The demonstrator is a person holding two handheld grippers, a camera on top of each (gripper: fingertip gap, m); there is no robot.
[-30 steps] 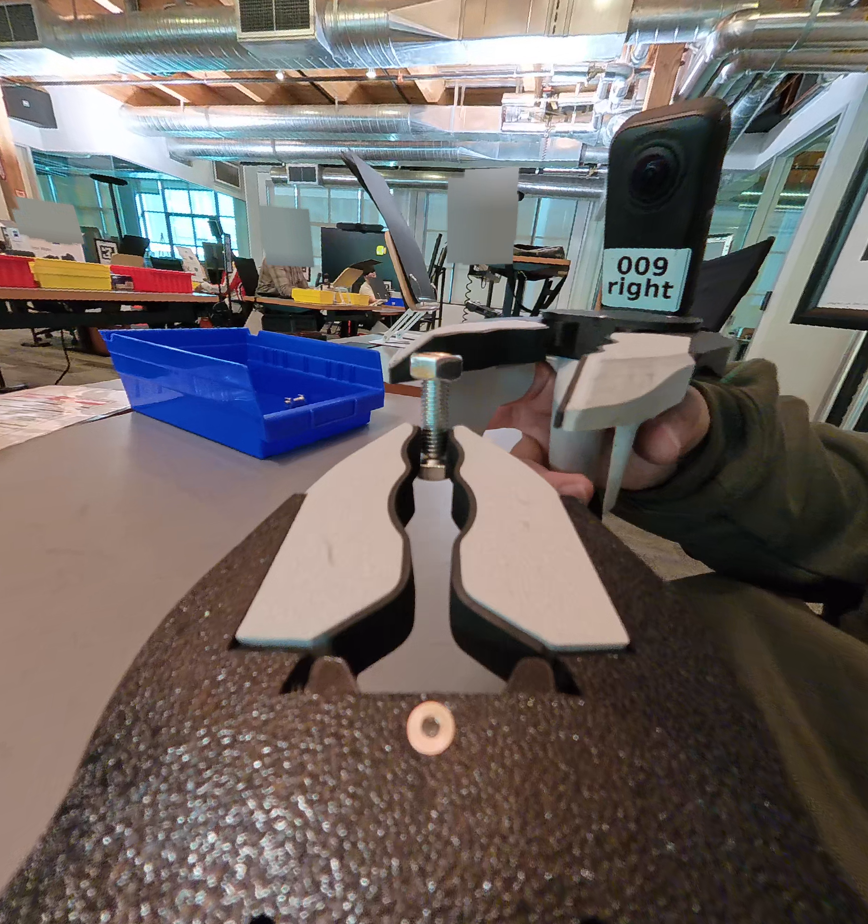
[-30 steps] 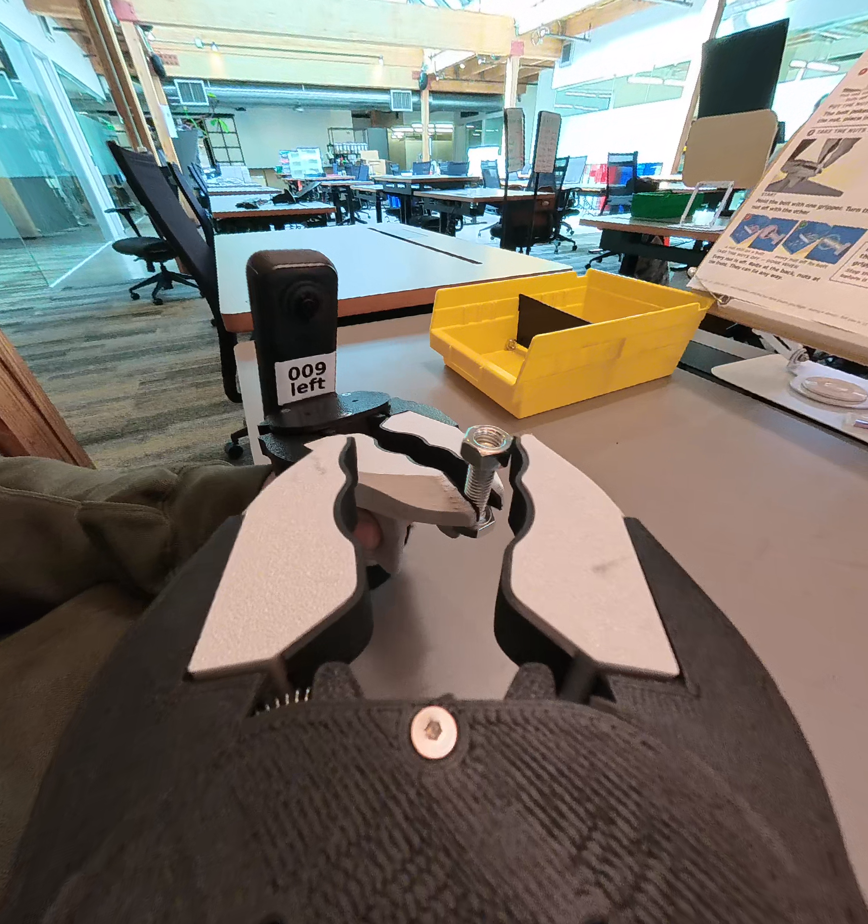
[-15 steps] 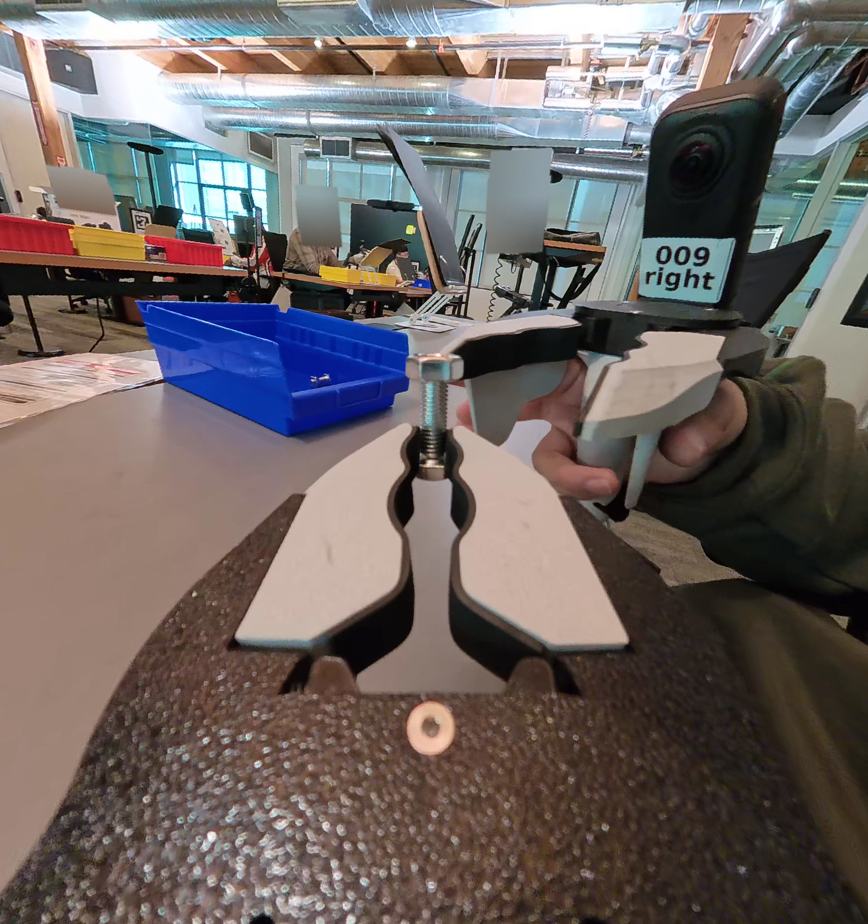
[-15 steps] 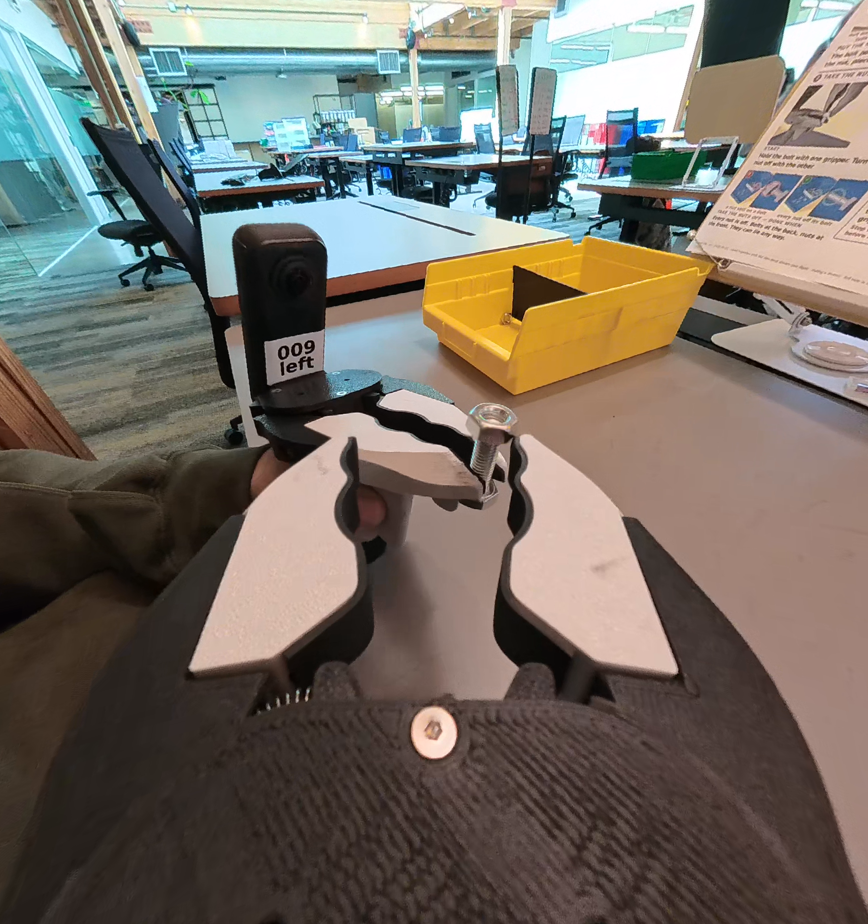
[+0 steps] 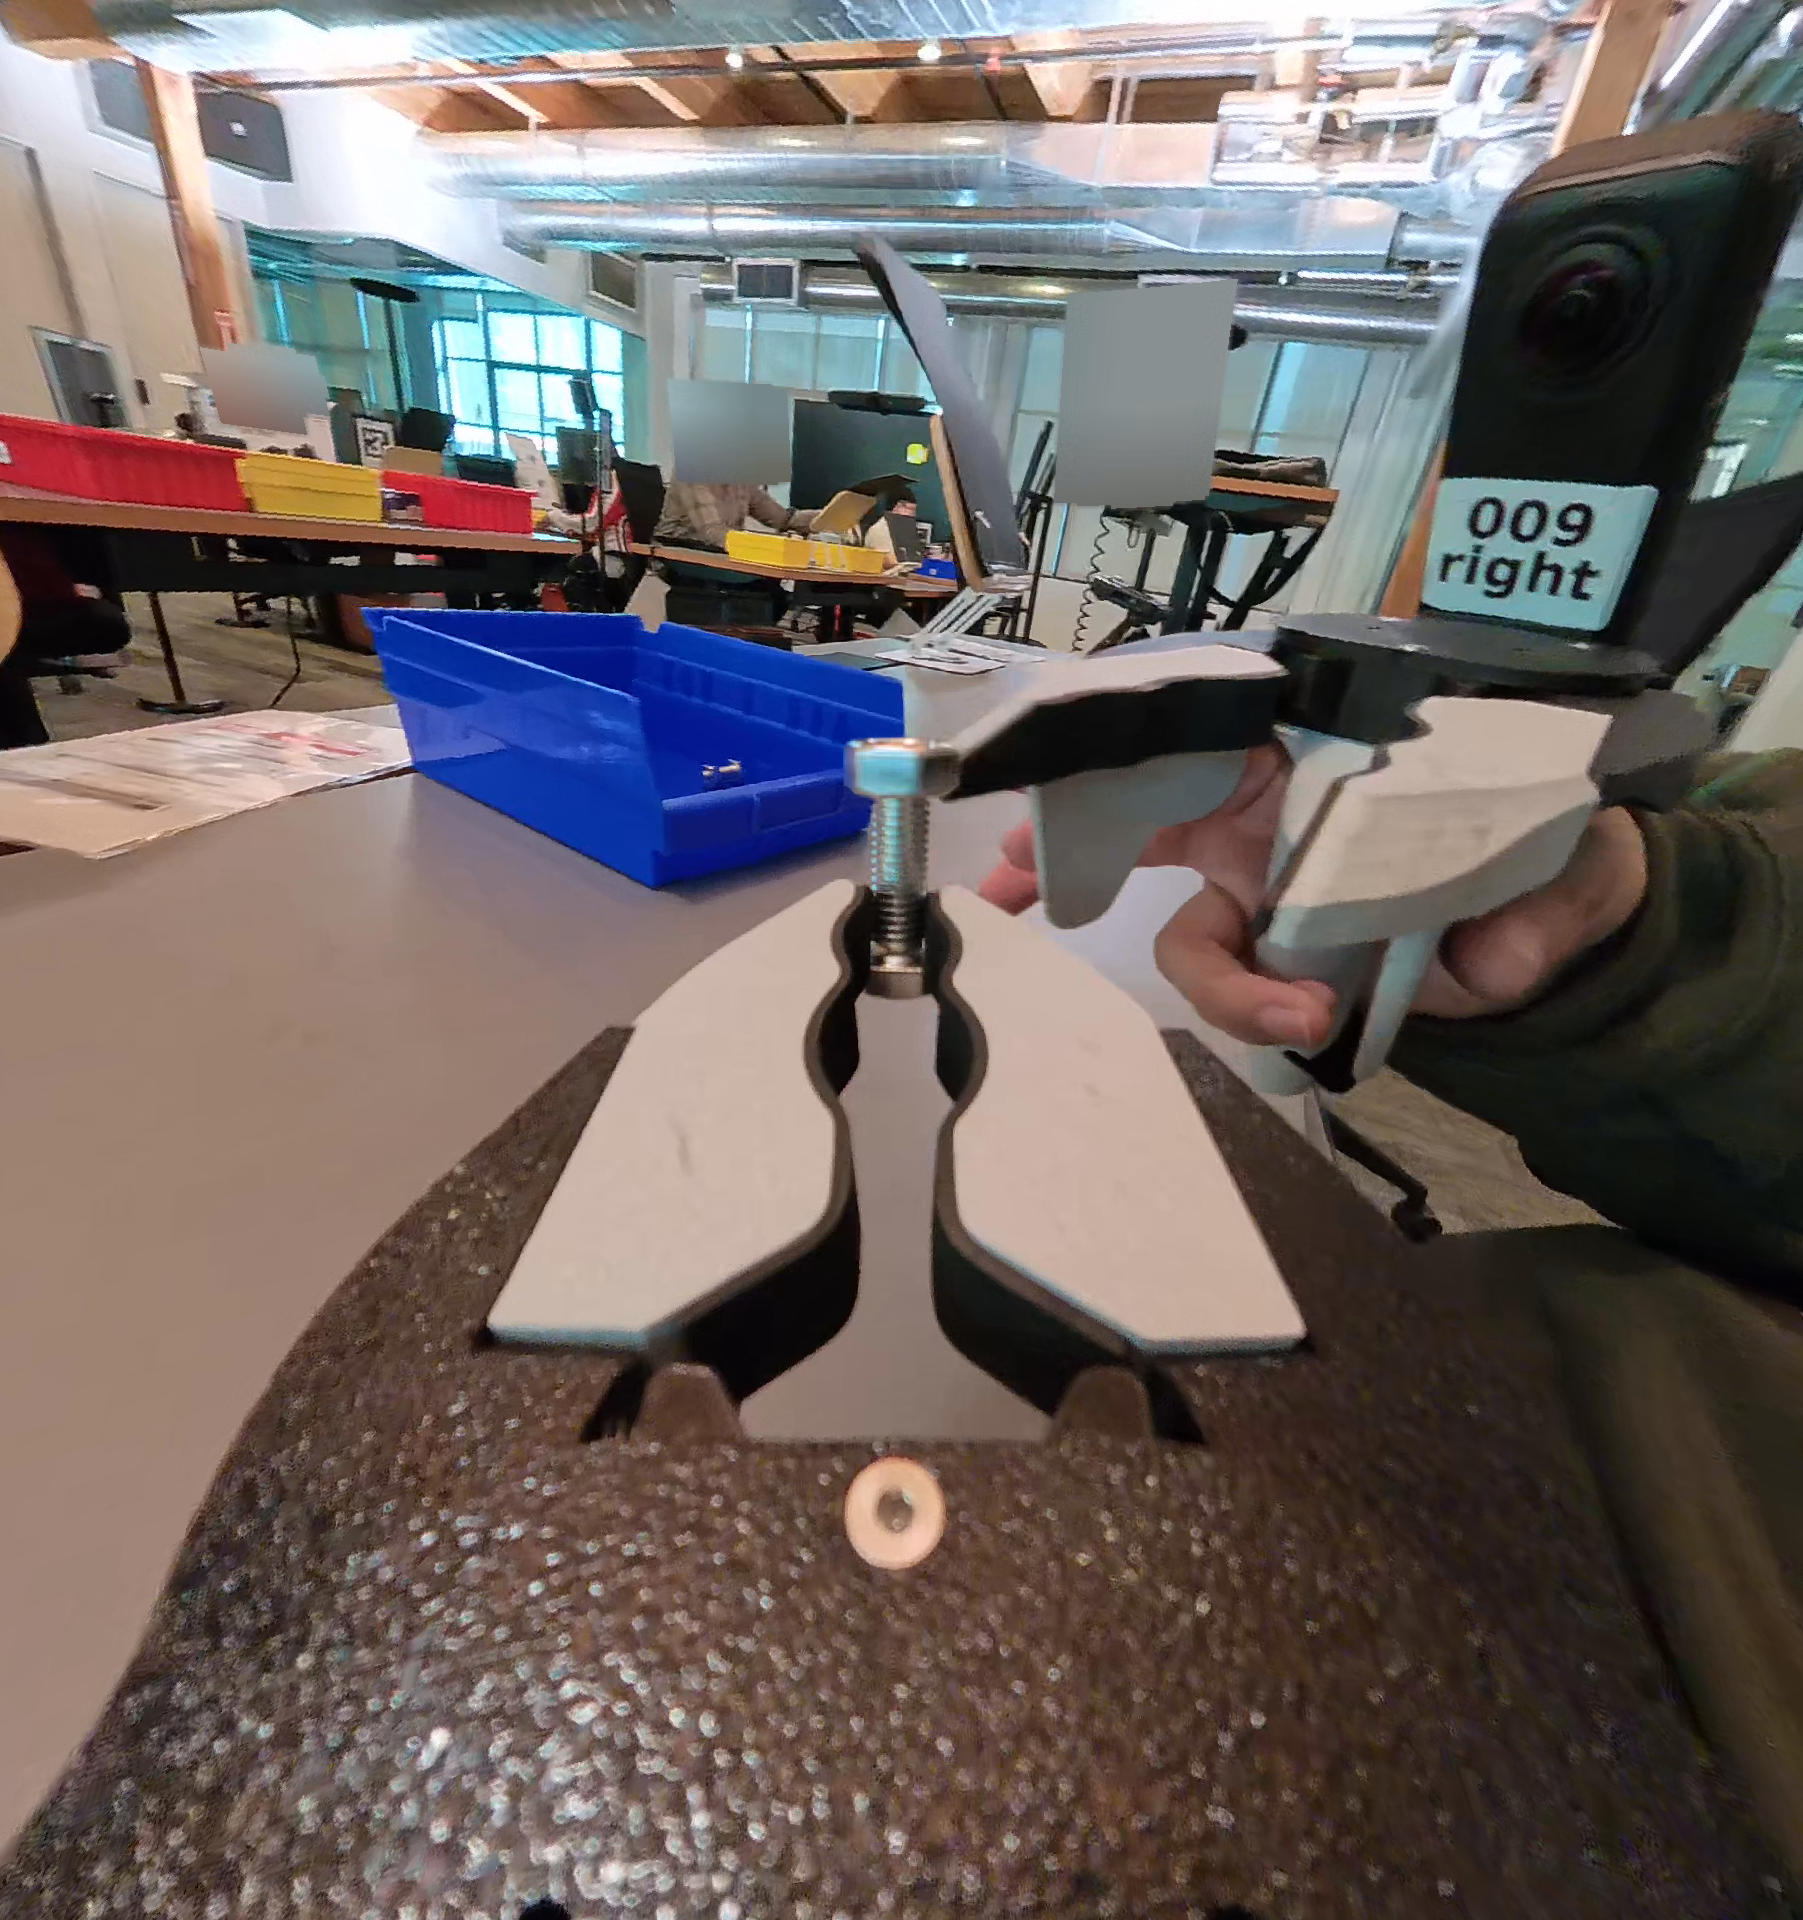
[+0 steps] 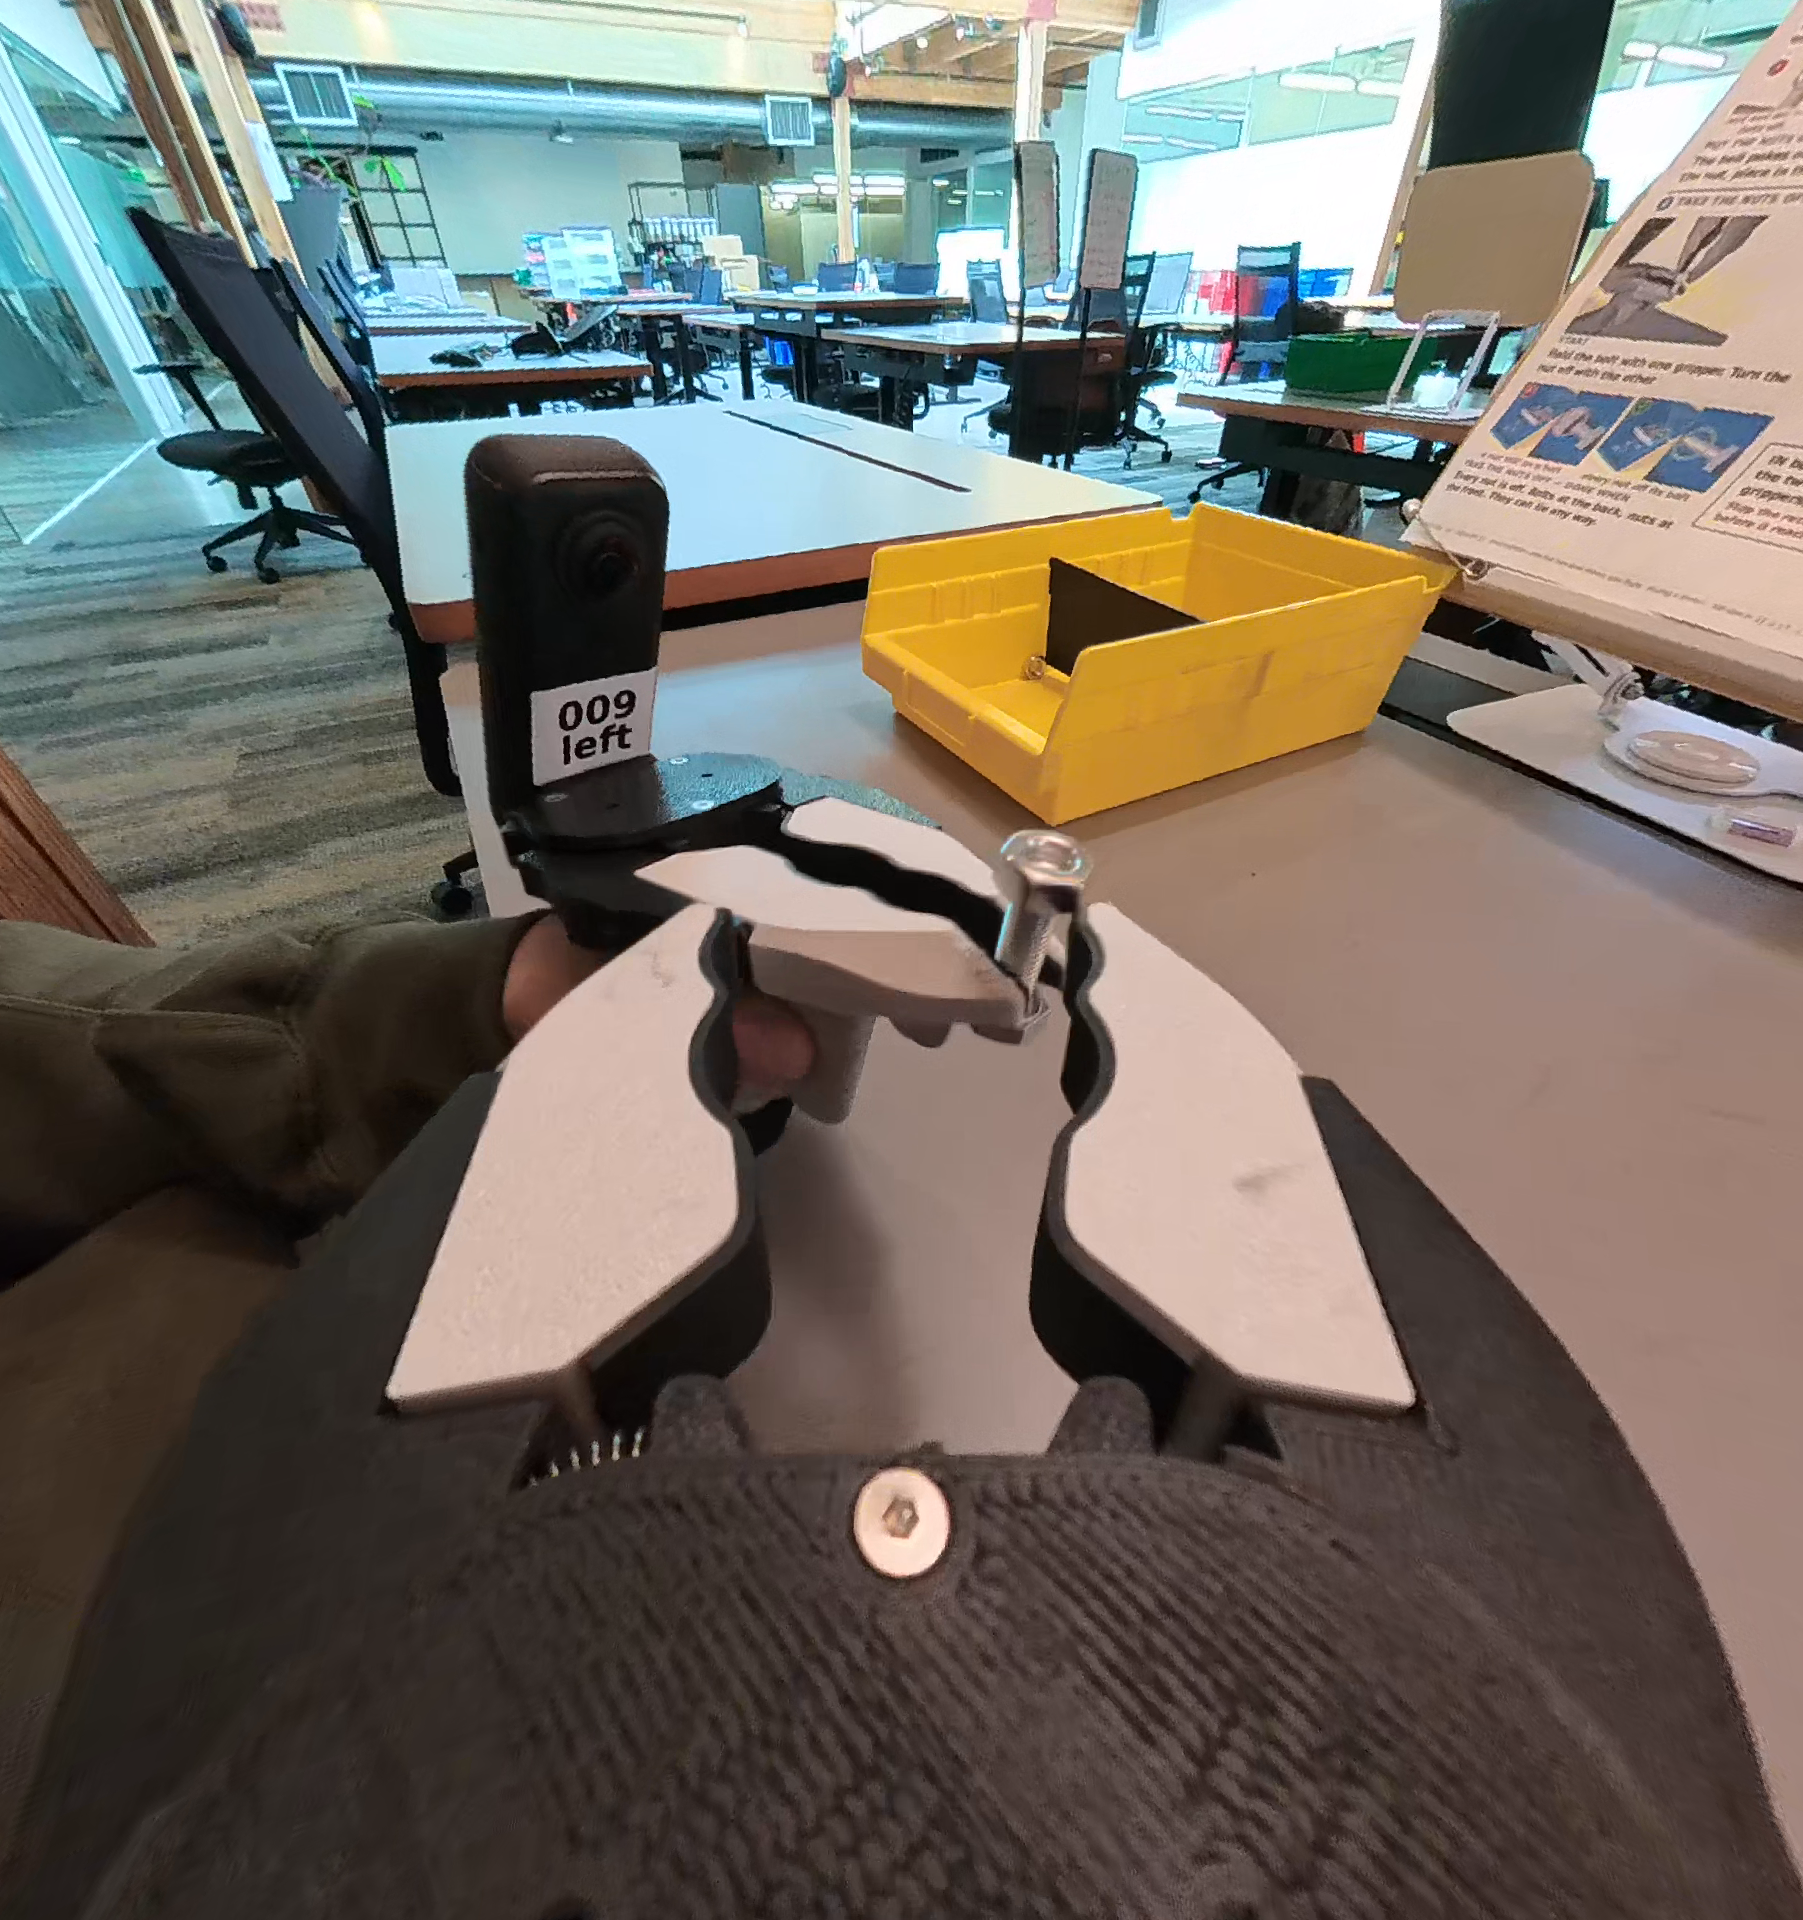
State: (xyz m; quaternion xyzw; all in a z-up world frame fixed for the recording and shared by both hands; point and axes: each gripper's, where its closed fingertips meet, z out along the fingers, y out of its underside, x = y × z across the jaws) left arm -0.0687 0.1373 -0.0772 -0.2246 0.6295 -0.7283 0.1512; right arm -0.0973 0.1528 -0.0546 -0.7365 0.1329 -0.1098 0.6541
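Note:
My left gripper is shut on the lower end of a silver bolt and holds it upright above the grey table. A hex nut sits at the bolt's top. My right gripper is open, with its fingers on either side of the bolt and nut; the nut is close to its right finger. In the left wrist view the right gripper comes in from the right, held by a hand, with its tip level with the nut. The left gripper shows in the right wrist view.
A blue bin with small bolts stands beyond the left gripper, beside a printed sheet. A yellow bin with a black divider stands beyond the right gripper. A sheet on a stand is at the right. The grippers are tip to tip, or close to it.
The left gripper keeps its hold on the bolt. The right gripper stays open around the nut, and its tip has shifted slightly to the right of it.

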